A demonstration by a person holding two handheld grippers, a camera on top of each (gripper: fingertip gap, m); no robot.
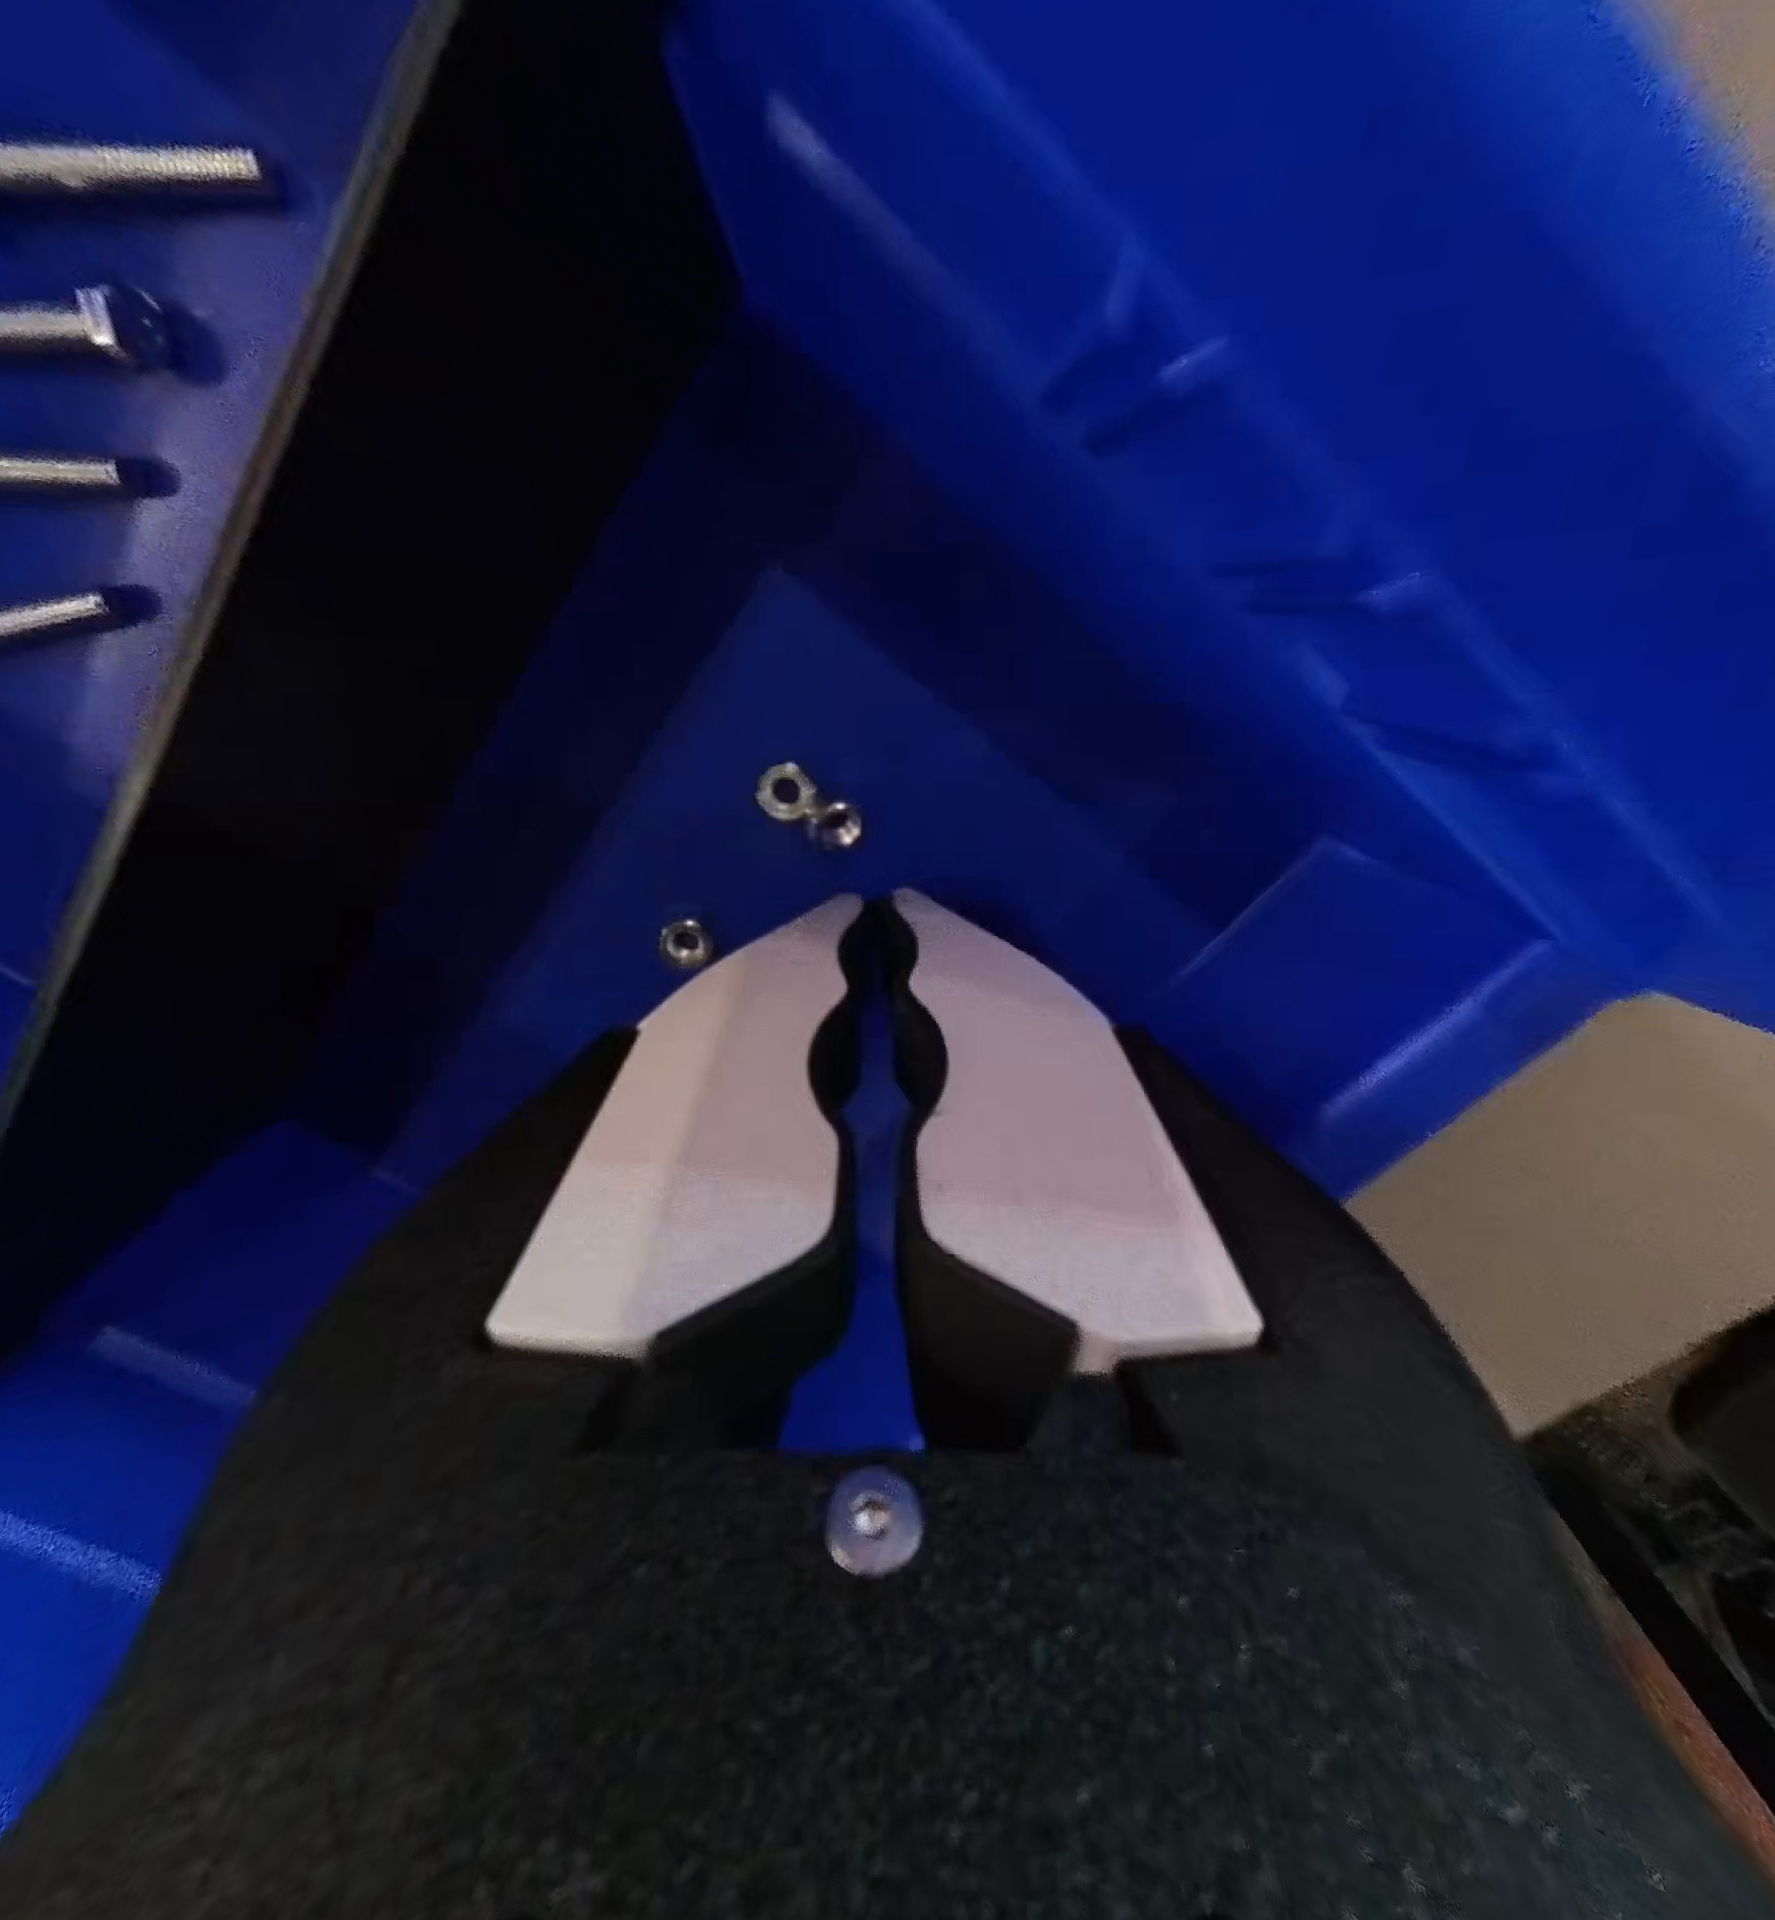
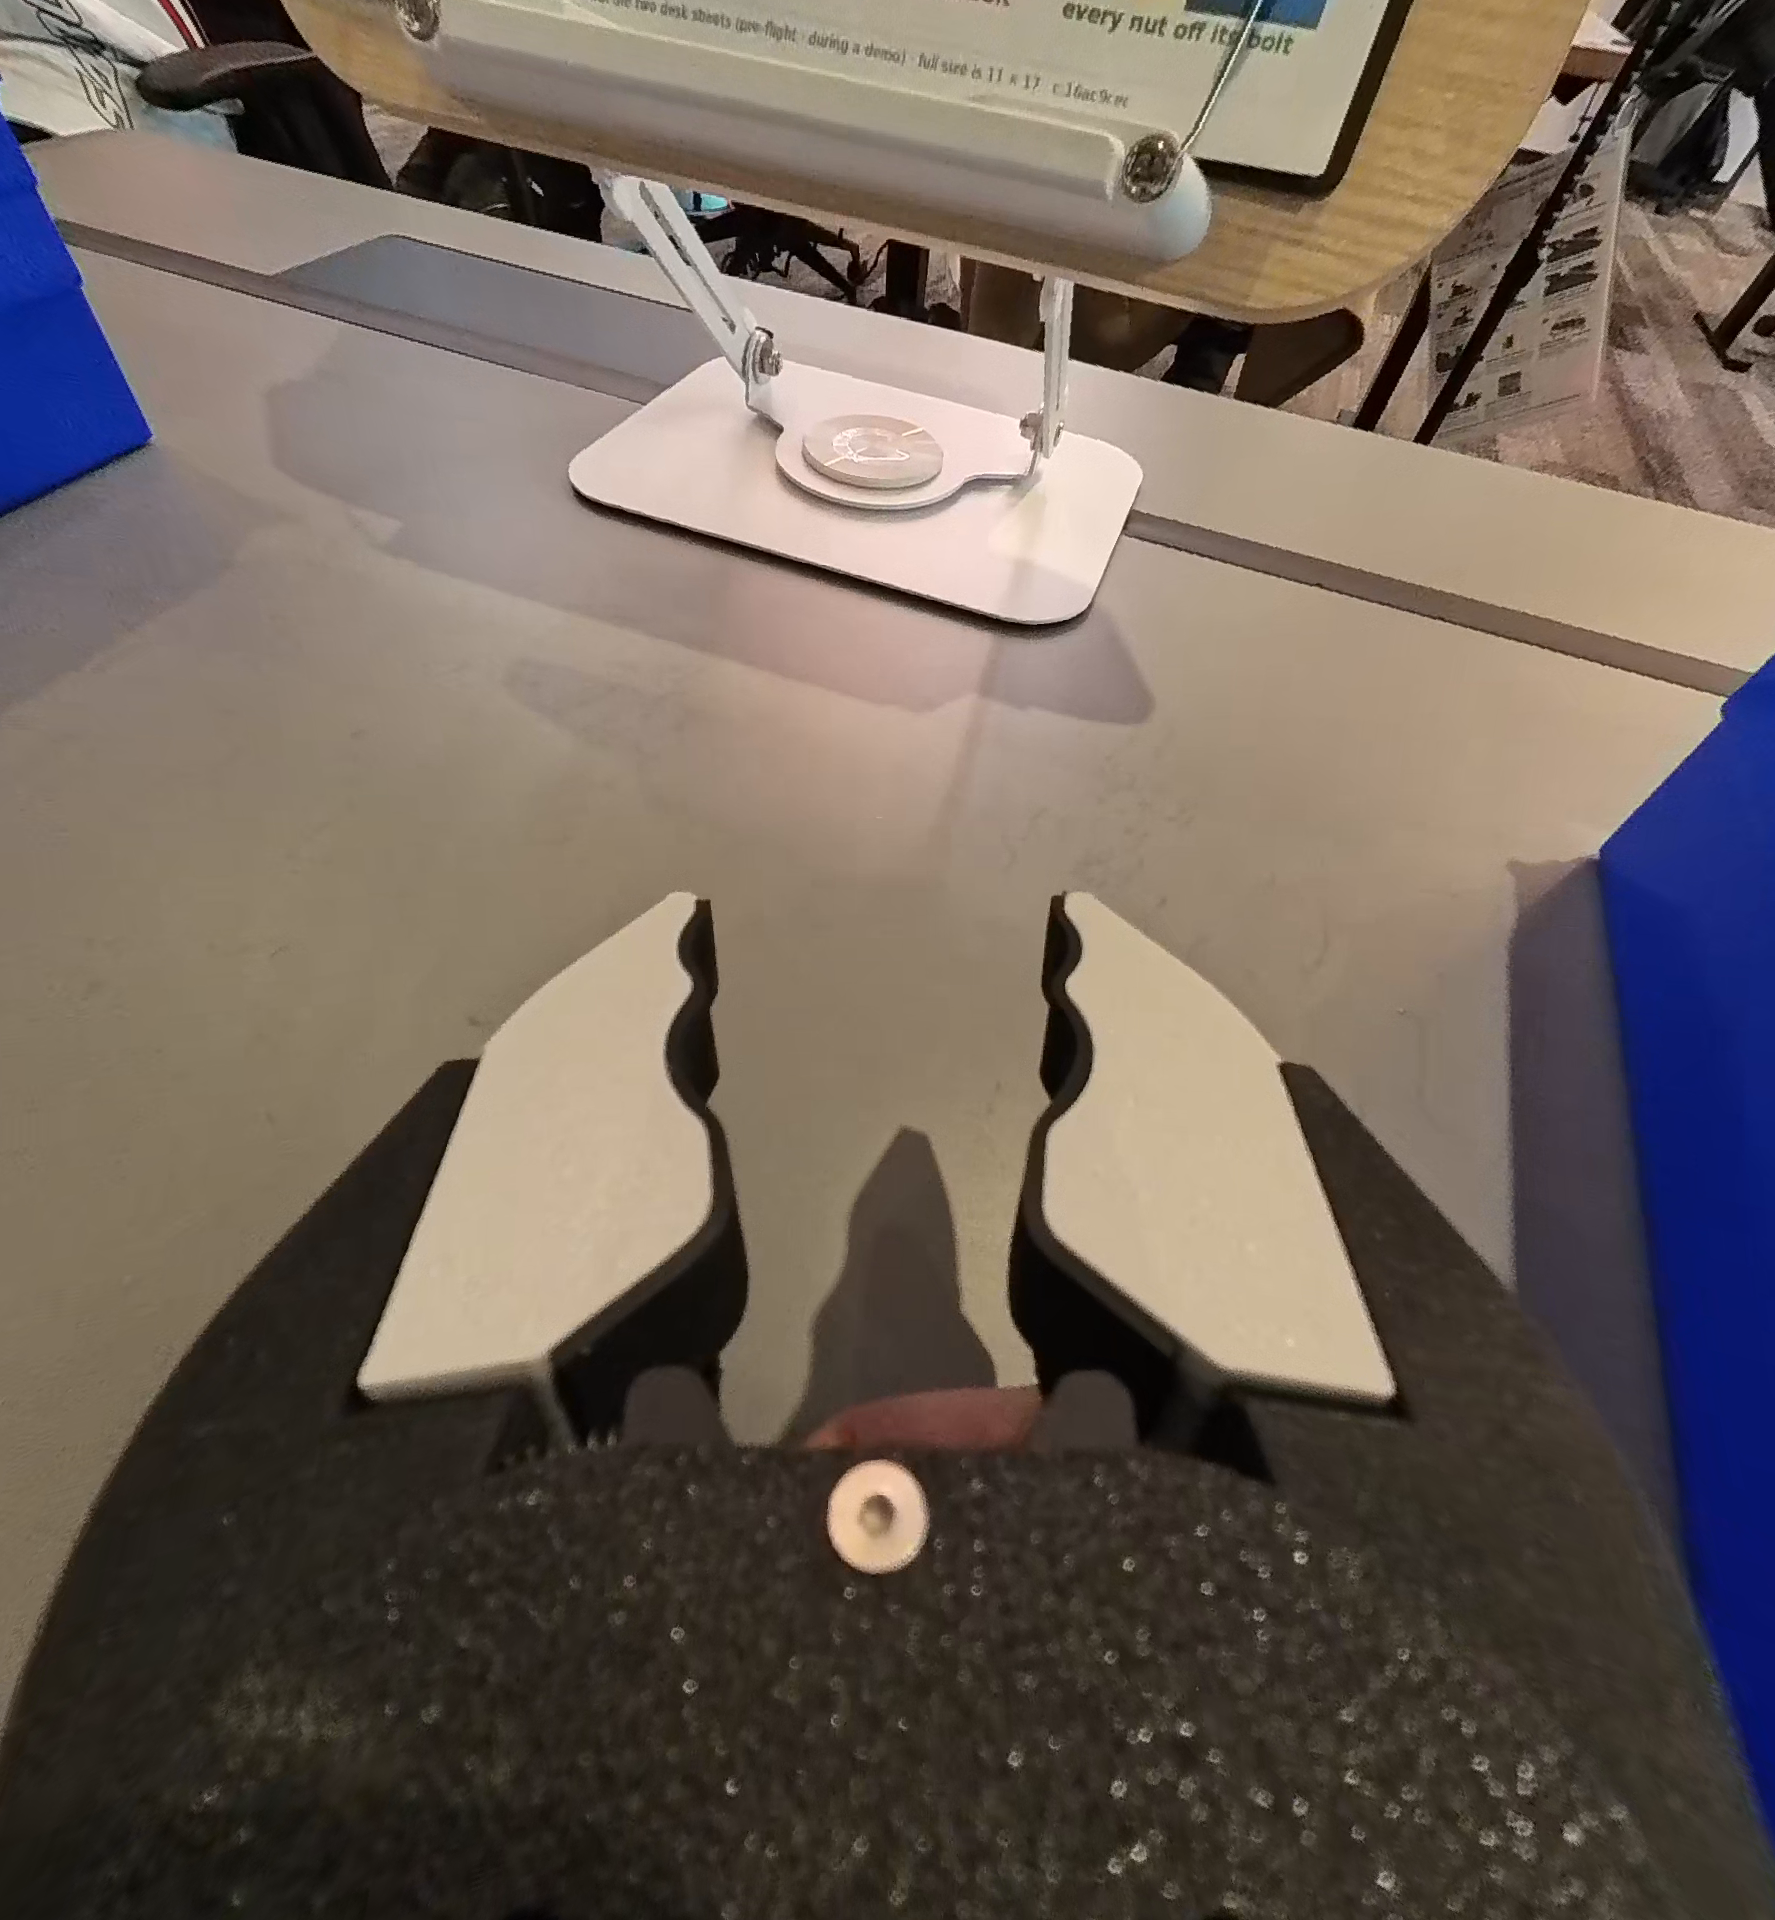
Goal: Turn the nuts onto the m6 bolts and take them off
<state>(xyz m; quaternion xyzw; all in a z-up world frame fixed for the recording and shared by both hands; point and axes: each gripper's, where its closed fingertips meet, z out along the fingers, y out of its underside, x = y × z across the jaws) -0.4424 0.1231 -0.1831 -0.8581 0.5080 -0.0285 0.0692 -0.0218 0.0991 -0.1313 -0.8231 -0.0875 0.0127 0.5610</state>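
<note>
Three small silver metal hex nuts are lying on the floor of a deep blue plastic bin (image 1: 1122, 343) in the left wrist view. Two of them, the pair of nuts (image 1: 810, 808), are touching each other at 12 o'clock from the fingertips, just beyond them. The single nut (image 1: 683, 941) is sitting at 10 o'clock, just beside the left finger. The left hand-held gripper (image 1: 875, 902) is reaching into this bin with its two white fingers (image 1: 717, 1122) brought together at the tips, and nothing can be seen between them. At 10 o'clock in the same view, four long silver bolts (image 1: 83, 177) are lying side by side in a neighbouring blue compartment, beyond a dark divider.

In the right wrist view, the right hand-held gripper (image 2: 878, 914) is hovering over the grey tabletop (image 2: 343, 831) with its fingers standing wide apart and only bare surface between them. At 12 o'clock, a white metal stand base (image 2: 1049, 540) is resting on the tabletop and is carrying a wooden board (image 2: 1382, 208) with a printed sheet. Blue bin walls are showing at 3 o'clock (image 2: 1735, 1143) and at 10 o'clock (image 2: 0, 343).
</note>
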